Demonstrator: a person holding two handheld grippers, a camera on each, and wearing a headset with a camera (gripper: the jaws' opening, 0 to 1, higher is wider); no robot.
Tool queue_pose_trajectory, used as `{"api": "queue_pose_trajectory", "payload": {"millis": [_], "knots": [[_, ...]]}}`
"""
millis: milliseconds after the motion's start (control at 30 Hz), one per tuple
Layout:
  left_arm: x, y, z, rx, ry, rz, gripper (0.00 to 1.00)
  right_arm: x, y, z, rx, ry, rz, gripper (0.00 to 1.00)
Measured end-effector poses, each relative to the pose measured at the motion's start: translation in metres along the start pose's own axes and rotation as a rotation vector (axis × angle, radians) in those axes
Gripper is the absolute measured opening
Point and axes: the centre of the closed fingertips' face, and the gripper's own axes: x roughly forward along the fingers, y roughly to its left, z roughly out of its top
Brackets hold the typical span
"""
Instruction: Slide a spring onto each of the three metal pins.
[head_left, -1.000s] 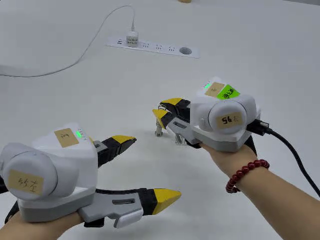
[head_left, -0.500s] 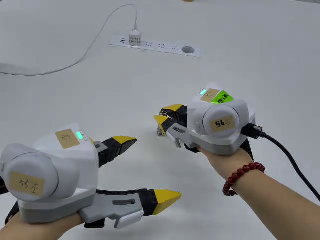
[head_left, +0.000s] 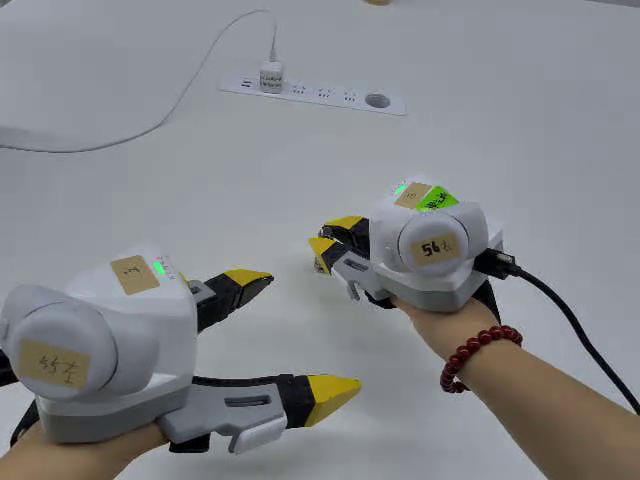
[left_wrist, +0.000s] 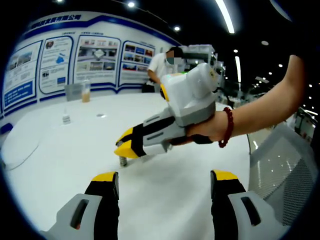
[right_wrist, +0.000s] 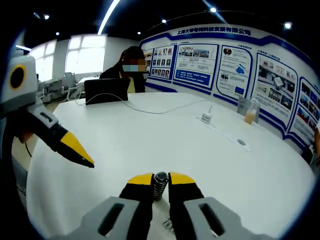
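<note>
My right gripper (head_left: 332, 236) rests low on the white table (head_left: 250, 190), its yellow-tipped jaws shut on a dark coiled spring (right_wrist: 160, 184) that stands upright between them. In the left gripper view, a small metal pin (left_wrist: 123, 161) stands on the table just under the right gripper (left_wrist: 126, 146). My left gripper (head_left: 295, 335) hovers at the near left with its jaws wide open and nothing between them; the same gap shows in its own view (left_wrist: 165, 176). The other pins are hidden beneath the right gripper.
A white power strip (head_left: 315, 95) with a plugged charger (head_left: 270, 75) and a white cable (head_left: 180, 90) lies at the back. A black cable (head_left: 580, 320) trails from the right gripper. Across the table a person (right_wrist: 127, 67) sits behind a laptop (right_wrist: 106, 91).
The right gripper has drawn slightly nearer and lower over the pins, which showed under it before and are now mostly covered. The left gripper has stayed put.
</note>
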Motion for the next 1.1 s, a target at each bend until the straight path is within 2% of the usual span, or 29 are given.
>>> {"api": "queue_pose_trajectory", "payload": {"millis": [167, 333, 533, 567, 633, 767, 1000, 1100], "knots": [[-0.001, 0.0, 0.0, 0.005, 0.002, 0.002, 0.76, -0.002, 0.001, 0.001, 0.011, 0.003, 0.009, 0.13], [0.001, 0.001, -0.001, 0.0, 0.012, 0.003, 0.76, -0.007, 0.001, 0.007, 0.032, -0.006, 0.017, 0.19], [0.003, 0.0, 0.003, 0.009, 0.002, 0.003, 0.77, -0.017, -0.003, 0.012, 0.059, -0.009, 0.009, 0.25], [0.004, -0.001, 0.005, 0.018, -0.008, 0.0, 0.77, -0.019, -0.004, 0.014, 0.076, -0.013, 0.008, 0.26], [0.005, -0.001, 0.006, 0.045, -0.002, 0.003, 0.77, -0.024, -0.005, 0.017, 0.087, -0.017, 0.011, 0.29], [0.007, -0.002, 0.01, 0.058, -0.007, -0.007, 0.77, -0.033, -0.006, 0.021, 0.112, -0.02, 0.009, 0.34], [0.012, -0.002, 0.014, 0.1, 0.004, -0.015, 0.75, -0.048, -0.007, 0.019, 0.164, 0.006, 0.013, 0.45], [0.014, -0.004, 0.014, 0.11, 0.01, -0.021, 0.74, -0.057, -0.008, 0.02, 0.169, 0.006, 0.014, 0.47]]}}
